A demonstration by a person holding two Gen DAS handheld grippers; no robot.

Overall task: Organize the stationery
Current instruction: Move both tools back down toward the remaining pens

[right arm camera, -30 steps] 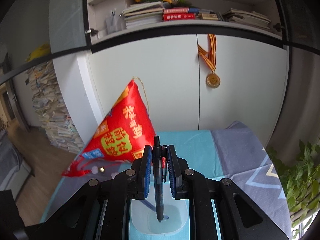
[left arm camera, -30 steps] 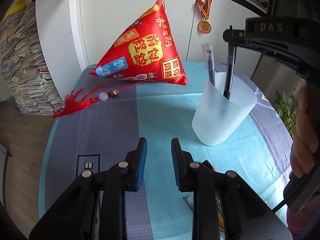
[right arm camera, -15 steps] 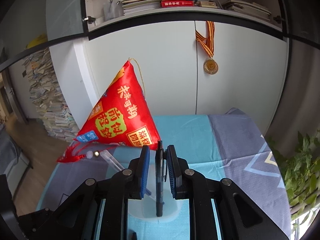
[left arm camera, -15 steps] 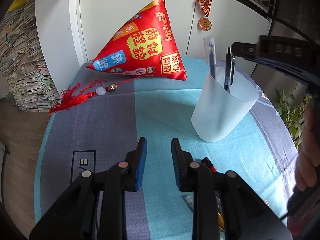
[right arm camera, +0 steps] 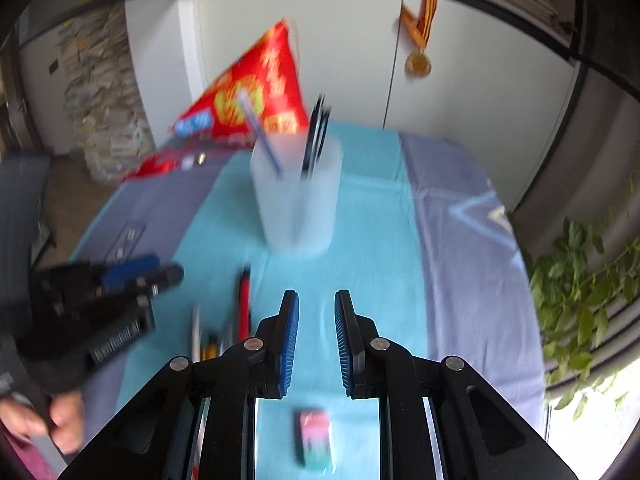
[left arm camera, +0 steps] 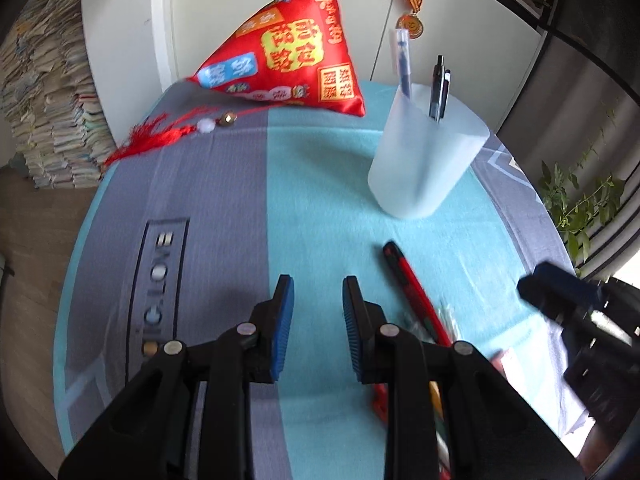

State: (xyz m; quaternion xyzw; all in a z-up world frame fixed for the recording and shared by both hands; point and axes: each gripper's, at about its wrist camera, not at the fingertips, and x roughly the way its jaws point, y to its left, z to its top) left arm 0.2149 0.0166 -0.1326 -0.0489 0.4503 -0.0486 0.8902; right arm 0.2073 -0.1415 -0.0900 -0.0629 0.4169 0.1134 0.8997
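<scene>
Left gripper: jaws apart, nothing between the blue pads, hovering low over the tablecloth where grey meets teal
Right gripper: jaws apart and empty, above the teal strip, pointing toward the cup; in the left view it shows as a dark blurred shape at the right edge
Cup: frosted white, upright on the teal part of the cloth, well ahead of both grippers
Pens in cup: a clear pen with blue ink leans at the left side, two dark pens stand at the right, all poking above the rim
Red pen: lies flat on the cloth, just right of the left gripper, between it and the cup
Other loose items: a small heap of stationery beside the red pen, too blurred to name
Eraser: small pink and green block, on the cloth under the right gripper, blurred
Tablecloth: grey and teal stripes
Red cushion: pyramid shaped, at the far edge by the wall, its tassel trailing left
Medal: hangs on the white cabinet door behind the cup
</scene>
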